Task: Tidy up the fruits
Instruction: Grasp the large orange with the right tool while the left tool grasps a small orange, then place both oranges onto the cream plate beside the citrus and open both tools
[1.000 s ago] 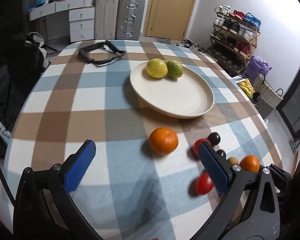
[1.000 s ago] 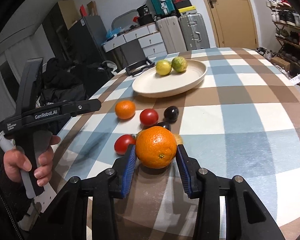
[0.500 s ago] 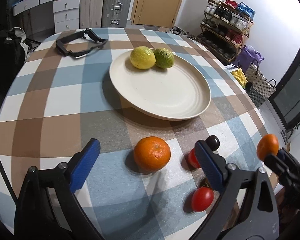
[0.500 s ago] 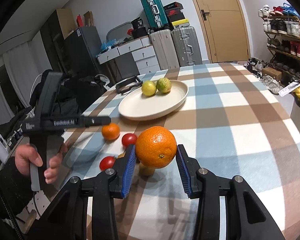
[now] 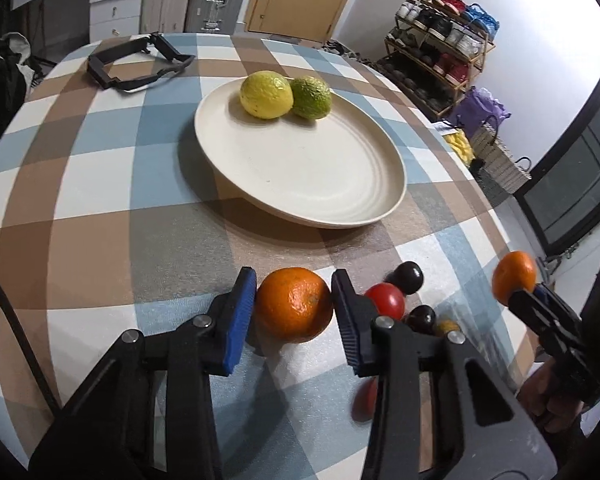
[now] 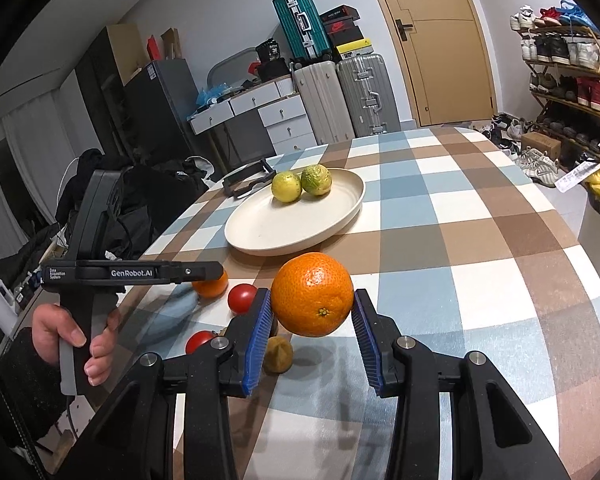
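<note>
Left gripper: fingers closing around the small orange on the bench; both blue pads at its sides.
Right gripper: fingers pinch the large orange, lifted clear of the bench.
Plate: beyond both oranges, carrying a lemon and a lime that touch.
Nearby fruit: red tomato and dark plum just right of the left fingers.
Change: a second ago the left fingers stood wide, with the small orange ahead of them; the right grip is unchanged.
</note>
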Demonstrator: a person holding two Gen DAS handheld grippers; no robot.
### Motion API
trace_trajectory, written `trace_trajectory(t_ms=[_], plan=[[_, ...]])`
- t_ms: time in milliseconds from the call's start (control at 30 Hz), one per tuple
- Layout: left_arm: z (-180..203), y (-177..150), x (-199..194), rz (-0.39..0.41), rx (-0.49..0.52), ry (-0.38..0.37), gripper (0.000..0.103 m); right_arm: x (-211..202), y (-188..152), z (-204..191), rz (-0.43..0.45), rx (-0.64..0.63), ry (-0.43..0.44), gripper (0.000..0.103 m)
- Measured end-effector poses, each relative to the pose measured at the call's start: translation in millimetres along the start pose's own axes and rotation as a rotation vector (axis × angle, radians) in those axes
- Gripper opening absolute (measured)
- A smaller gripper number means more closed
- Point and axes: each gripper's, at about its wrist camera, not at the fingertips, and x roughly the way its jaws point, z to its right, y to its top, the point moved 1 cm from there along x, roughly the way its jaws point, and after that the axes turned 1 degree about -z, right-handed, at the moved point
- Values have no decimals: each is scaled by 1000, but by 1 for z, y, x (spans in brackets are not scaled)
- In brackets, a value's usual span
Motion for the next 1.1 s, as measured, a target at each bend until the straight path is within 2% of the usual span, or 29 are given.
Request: trace_trajectory(t_ms=[167,733,933,1100], plan=[[3,-2,-1,7,25,4,35,5,1,-4,-15,-15,-2,41],[-20,9,-24,48,-42,-51,35,30,33,-6,-16,-19,27,41],[-21,22,-41,95,-55,-67,35,41,49,-6,-24,-9,56,41],[-21,46,-48,119,-37,-66,35,50,68,-7,-23,-30,66,41]])
